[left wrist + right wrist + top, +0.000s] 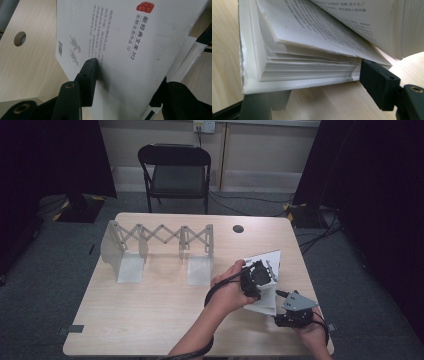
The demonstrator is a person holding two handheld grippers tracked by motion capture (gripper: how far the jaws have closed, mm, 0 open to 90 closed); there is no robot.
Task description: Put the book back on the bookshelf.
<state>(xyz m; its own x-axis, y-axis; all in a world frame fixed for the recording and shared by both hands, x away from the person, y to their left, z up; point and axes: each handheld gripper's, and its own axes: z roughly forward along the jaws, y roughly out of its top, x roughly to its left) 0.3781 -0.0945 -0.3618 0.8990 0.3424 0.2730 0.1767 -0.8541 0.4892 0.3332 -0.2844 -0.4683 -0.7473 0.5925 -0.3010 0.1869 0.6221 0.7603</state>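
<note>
A white paperback book (266, 262) lies open at the right of the table. My left gripper (255, 279) is shut on its raised back cover (140, 45), which bears a barcode, printed text and a red seal; one finger (87, 77) presses the cover's face, the other sits behind it. My right gripper (282, 311) stands open at the book's near corner. In the right gripper view the page block (307, 67) lies between my gripper's (322, 87) wide-apart jaws: one finger (379, 85) touches the page edges, the other is partly hidden under the lower cover.
An accordion-style folding rack (160, 240) with pale upright panels stands at the table's back left. A round cable hole (238, 228) is in the tabletop behind the book. A black folding chair (175, 170) stands beyond the table. Cables lie on the floor at right.
</note>
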